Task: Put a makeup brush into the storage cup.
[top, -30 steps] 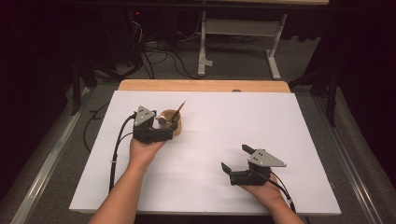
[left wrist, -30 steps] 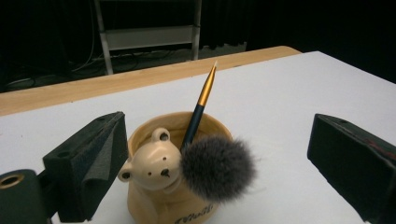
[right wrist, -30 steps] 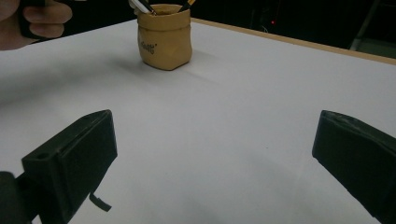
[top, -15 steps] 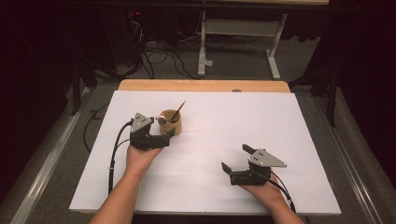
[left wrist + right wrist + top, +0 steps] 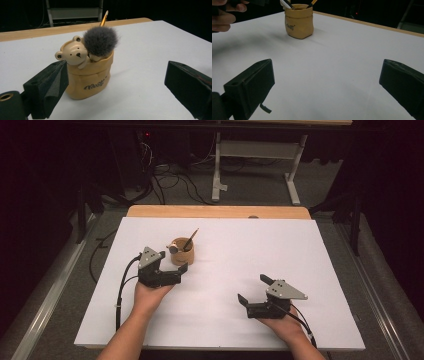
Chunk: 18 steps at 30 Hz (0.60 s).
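Observation:
A tan bear-shaped cup (image 5: 182, 255) stands on the white board (image 5: 280, 250), left of its middle. It holds a fluffy grey brush (image 5: 100, 41) and a gold-tipped stick (image 5: 191, 238). My left gripper (image 5: 172, 263) is open just in front of the cup. In the left gripper view the cup (image 5: 87, 75) sits close beyond the jaws, nearer the left one, untouched by my left gripper (image 5: 116, 75). My right gripper (image 5: 253, 289) rests open near the board's front right, with nothing in it. In the right gripper view the cup (image 5: 299, 21) is far ahead of my right gripper (image 5: 326, 72).
A wooden table edge (image 5: 215, 211) runs behind the white board. Beyond it stand a metal desk frame (image 5: 255, 150) and floor cables (image 5: 165, 175). The person's left hand (image 5: 222, 15) shows at the upper left of the right gripper view.
My left gripper has drawn back from the cup toward the person, its jaws open. The right gripper has stayed where it was.

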{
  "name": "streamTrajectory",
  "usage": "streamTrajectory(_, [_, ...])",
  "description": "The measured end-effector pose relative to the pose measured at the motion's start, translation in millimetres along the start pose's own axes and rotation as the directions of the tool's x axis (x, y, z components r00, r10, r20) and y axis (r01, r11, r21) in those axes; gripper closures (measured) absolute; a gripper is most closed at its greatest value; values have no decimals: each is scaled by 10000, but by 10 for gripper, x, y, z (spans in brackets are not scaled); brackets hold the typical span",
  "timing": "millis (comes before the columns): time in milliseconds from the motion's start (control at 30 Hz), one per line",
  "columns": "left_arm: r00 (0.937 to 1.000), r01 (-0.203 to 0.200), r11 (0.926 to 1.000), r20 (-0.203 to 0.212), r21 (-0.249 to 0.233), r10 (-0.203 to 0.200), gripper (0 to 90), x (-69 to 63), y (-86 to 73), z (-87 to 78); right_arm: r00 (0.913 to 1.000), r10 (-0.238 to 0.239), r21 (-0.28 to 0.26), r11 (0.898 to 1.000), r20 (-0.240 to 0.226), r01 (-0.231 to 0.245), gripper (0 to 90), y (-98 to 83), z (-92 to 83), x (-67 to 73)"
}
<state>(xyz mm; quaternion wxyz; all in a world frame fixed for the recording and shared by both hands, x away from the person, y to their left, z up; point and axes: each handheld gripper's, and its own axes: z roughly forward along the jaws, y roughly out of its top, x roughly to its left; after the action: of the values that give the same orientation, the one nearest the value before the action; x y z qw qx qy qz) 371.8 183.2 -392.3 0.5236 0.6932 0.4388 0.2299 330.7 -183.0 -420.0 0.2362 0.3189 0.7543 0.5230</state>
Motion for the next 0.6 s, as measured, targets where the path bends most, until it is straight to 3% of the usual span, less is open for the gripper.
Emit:
streamTrajectory(367, [9987, -385, 9988, 333, 287, 376, 47, -179, -138, -76, 10000, 72, -18, 10000, 69, -72, 13, 7, -15, 3])
streamTrajectory(500, [9980, -266, 9990, 591, 371, 244, 33, -236, -196, -110, 9999, 93, -40, 9999, 63, -92, 13, 11, -21, 3])
streamTrajectory(600, [9963, -411, 9981, 772, 456, 375, 22, -286, -231, -146, 9999, 90, -58, 9999, 80, -89, 13, 12, -23, 3])
